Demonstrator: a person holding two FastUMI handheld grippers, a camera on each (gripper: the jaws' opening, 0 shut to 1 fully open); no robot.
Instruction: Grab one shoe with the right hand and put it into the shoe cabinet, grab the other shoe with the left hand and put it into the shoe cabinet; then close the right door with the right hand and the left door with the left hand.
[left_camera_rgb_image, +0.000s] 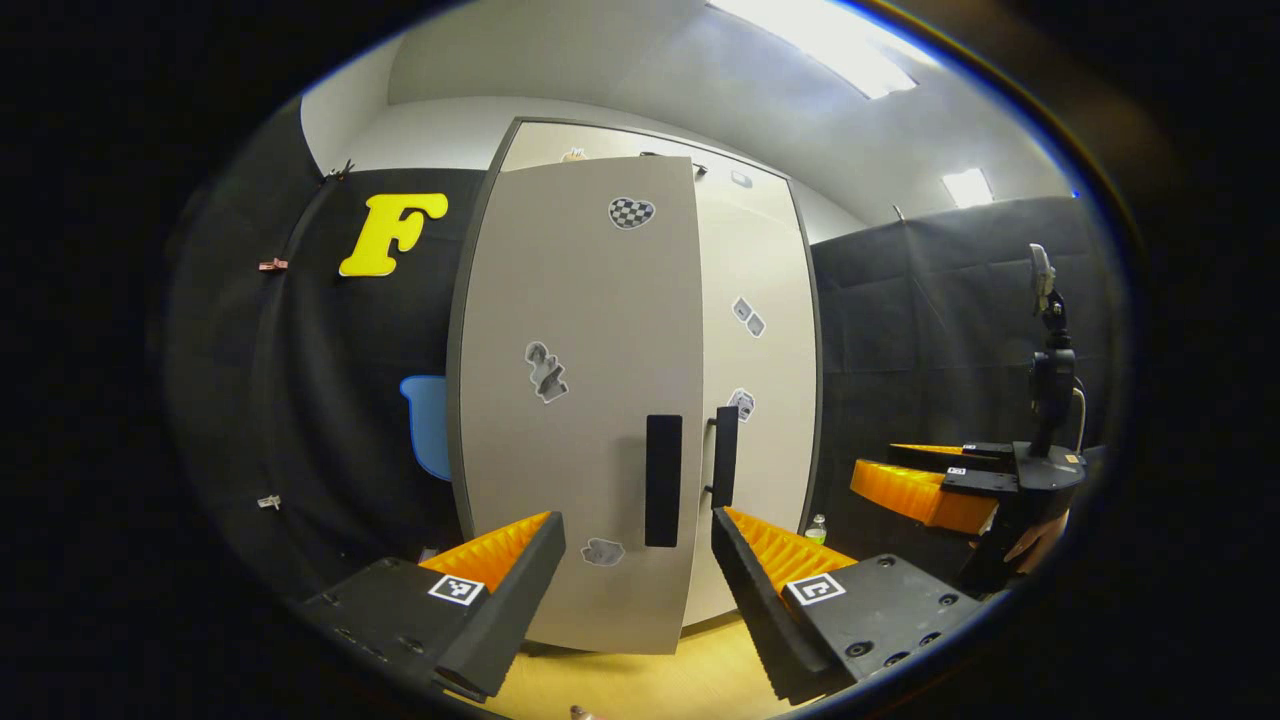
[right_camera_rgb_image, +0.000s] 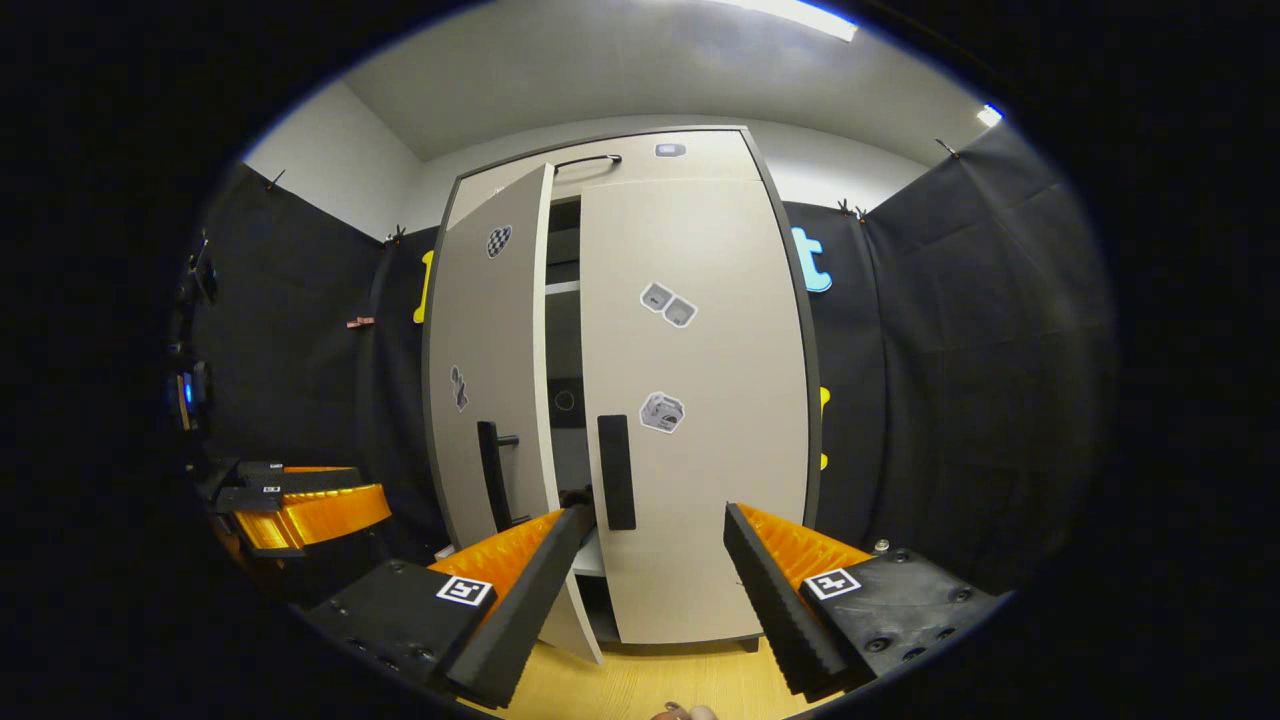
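Beige left door (right_camera_rgb_image: 490, 400) stands upright, ajar; right door (right_camera_rgb_image: 695, 400) shut.

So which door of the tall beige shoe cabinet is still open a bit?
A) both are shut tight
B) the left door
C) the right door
B: in the right gripper view the beige left door swings outward, leaving a dark gap beside the flush right door of the tall shoe cabinet.

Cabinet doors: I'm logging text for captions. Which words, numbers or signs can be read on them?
No readable text on either door.
Left door, stickers: pictures, no words legible.
Right door, stickers: too small to read.
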